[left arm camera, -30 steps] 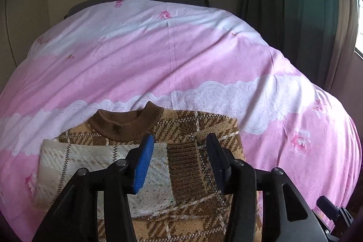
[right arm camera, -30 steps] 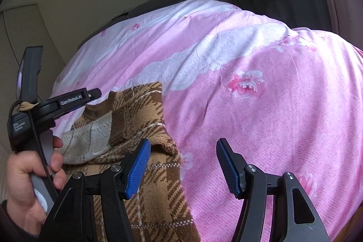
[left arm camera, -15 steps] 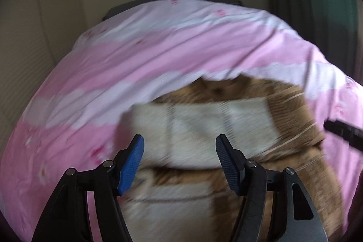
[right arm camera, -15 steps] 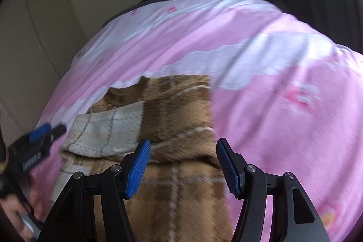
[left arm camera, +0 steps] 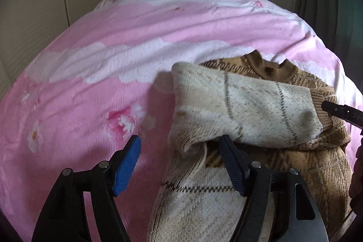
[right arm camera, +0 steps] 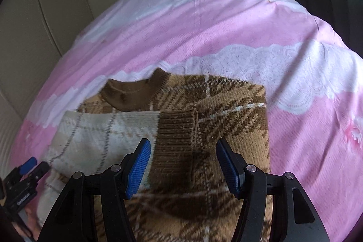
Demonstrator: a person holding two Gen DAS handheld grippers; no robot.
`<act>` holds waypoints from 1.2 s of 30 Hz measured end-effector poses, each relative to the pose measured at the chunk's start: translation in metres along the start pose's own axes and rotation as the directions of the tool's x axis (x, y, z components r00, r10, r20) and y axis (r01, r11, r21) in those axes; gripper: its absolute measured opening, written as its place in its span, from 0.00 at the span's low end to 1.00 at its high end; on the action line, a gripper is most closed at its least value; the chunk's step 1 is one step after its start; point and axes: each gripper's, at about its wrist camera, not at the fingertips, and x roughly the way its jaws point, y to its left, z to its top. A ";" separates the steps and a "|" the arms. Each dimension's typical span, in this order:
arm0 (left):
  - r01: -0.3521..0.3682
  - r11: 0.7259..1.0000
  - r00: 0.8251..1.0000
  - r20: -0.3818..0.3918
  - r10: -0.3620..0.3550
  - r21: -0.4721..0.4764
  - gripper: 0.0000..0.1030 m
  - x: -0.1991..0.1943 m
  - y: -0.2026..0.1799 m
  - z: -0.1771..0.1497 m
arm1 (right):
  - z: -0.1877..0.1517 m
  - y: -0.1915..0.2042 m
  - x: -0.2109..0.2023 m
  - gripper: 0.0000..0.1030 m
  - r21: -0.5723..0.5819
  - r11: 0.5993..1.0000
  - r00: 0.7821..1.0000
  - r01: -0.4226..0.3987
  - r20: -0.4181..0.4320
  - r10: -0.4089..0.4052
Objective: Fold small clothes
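Both tools are sitting further to the left over the bed (left arm camera: 158, 22) than a second ago: the left tool (left arm camera: 179, 160), which was straddling the middle of the sweater (right arm camera: 226, 110) then, is now hanging at its left edge, and the right tool (right arm camera: 182, 165), which was mostly over bare pink cover then, is now hanging over the garment's brown plaid body. On the left tool the jaws are opening, with the left blue finger over the pink flowered cover and the right finger (left arm camera: 231, 165) lying at the lower edge of the folded cream sleeve (left arm camera: 245, 106); between them is only the sweater's edge, and neither pad is pressing on it. On the right tool the jaws are standing about half apart over the sleeve's brown ribbed cuff (right arm camera: 177, 130), gripping nothing. Lying flat on the bed with its dark brown collar (right arm camera: 129, 94) toward the far end, the sweater is showing its cream inner side along the left, where that sleeve is folded across the chest. In the left wrist view the tip of the right tool is poking in from the right edge, just beside the cuff. In the right wrist view the left tool is showing at the lower left corner, with part of a hand (right arm camera: 31, 219) under it.
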 end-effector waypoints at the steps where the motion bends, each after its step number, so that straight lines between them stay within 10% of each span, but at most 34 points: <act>1: 0.002 1.000 1.000 -0.008 -0.002 -0.007 0.68 0.002 0.002 -0.002 | 0.000 0.000 0.004 0.58 0.004 1.000 1.000 0.006 -0.010 -0.006; 5: 0.015 0.999 1.000 -0.011 -0.016 -0.033 0.68 0.002 0.010 -0.008 | -0.006 0.004 0.017 0.56 0.009 1.000 0.999 -0.006 -0.035 0.007; 12: -0.026 0.998 0.999 -0.023 0.025 -0.049 0.68 0.008 0.015 -0.002 | -0.008 0.000 0.013 0.07 0.044 0.998 0.999 -0.038 -0.015 0.038; 23: -0.060 0.996 0.998 -0.038 0.058 -0.062 0.72 0.014 0.015 -0.003 | 0.002 -0.015 -0.036 0.05 0.051 0.999 0.992 -0.002 0.126 -0.005; 31: -0.029 0.999 0.998 -0.048 0.028 -0.035 0.71 0.000 0.009 -0.013 | -0.017 -0.021 0.005 0.06 0.027 0.997 0.997 0.071 -0.024 -0.070; 36: 0.021 0.999 1.000 0.011 -0.021 -0.027 0.71 -0.025 0.000 -0.008 | -0.018 -0.016 -0.013 0.28 0.023 0.993 0.993 0.115 0.010 -0.115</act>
